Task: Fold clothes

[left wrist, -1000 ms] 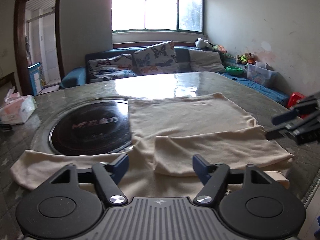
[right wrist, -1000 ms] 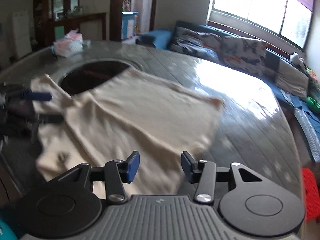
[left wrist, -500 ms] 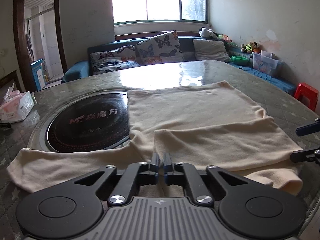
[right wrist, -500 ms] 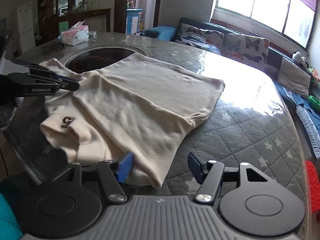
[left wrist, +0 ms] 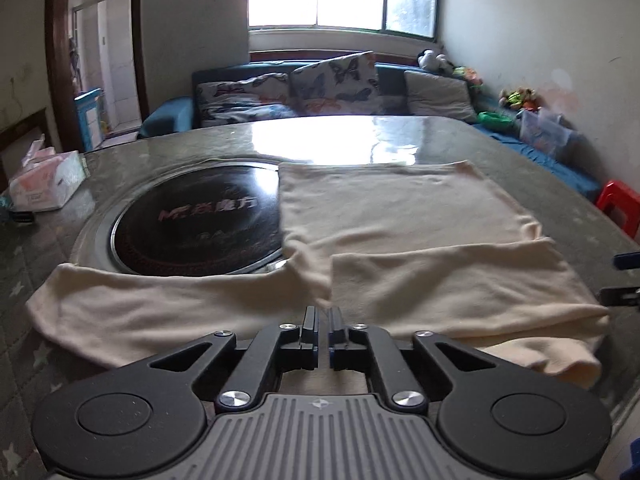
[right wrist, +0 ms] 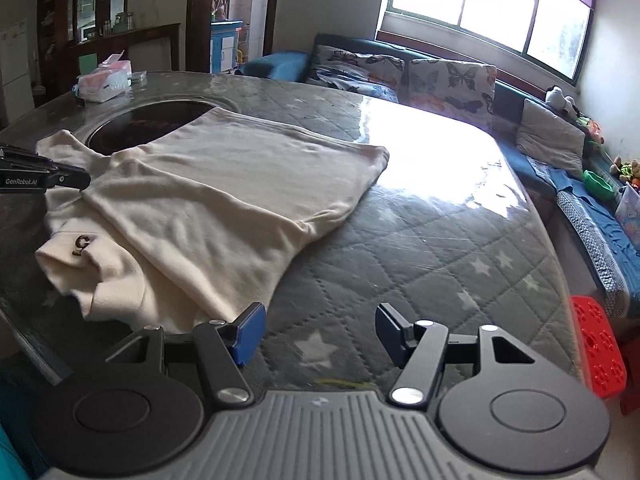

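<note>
Table (right wrist: 420, 240) with quilted grey star cover under clear sheet, round black hob (left wrist: 200, 224) inset, tissue box (left wrist: 44, 184) at far left; sofa (left wrist: 320, 92) under window. Cream top (left wrist: 400, 240) lies flat, one sleeve folded across. Left gripper (left wrist: 323, 326) low at near edge of top, jaws closed; whether they pinch cloth is unclear. Right gripper (right wrist: 320, 332) wide apart, empty, just beside the top's corner.

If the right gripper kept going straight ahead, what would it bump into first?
Probably the bare quilted table. The open right gripper points just past the cream shirt, whose edge sits by its left finger, though depth is uncertain.
</note>
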Motion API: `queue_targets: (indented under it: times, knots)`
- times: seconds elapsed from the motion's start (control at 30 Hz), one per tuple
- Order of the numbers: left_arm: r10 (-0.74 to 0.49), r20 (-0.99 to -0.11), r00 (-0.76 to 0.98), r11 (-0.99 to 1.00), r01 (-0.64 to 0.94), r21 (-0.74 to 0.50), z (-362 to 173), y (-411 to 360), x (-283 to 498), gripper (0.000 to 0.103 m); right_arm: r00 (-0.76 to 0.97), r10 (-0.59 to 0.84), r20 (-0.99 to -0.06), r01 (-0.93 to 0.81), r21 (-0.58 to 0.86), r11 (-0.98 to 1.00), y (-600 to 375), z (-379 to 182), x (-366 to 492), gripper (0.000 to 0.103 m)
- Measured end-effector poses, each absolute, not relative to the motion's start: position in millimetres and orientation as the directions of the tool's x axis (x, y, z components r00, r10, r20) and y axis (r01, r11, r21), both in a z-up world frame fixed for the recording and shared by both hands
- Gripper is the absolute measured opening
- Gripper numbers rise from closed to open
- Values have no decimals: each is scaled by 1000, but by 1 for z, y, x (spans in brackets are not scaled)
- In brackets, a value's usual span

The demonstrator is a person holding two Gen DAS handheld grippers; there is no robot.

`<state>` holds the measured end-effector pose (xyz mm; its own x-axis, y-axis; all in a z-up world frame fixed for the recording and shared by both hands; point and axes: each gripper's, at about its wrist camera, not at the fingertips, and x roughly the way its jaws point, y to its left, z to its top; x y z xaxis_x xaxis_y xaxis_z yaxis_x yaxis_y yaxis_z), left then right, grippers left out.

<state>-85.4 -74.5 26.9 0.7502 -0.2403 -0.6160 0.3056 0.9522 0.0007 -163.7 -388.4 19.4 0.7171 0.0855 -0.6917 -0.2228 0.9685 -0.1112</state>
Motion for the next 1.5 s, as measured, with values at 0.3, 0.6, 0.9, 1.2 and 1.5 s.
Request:
queue_targets:
  times: [0.3,0.6,0.9,1.2,1.5]
  knots:
    - [-350,-571,742,910,415,-19,33,-92,-95,7,731,166,-661,-281,-70,957,-370,32,-144,55]
    - [-365,-597,714,904,424,-46,22,-88,-92,11,693,215,-688,-346,-56,937,-342,9,-108,51]
    - [-209,-581,786,971,237,-29,27,-36,-82,45,688,235,-686,-409,-100,907,-323,14,-118,53]
    - [80,-574,815,994,-106,-11,25,45,-59,67,673,244,-698,-444,-117,888,-306,11,-115,57]
    - [217,-596,773,954,-298,-39,17,96,-34,71,669,239,-704,-439,-114,891,-298,10,-110,60]
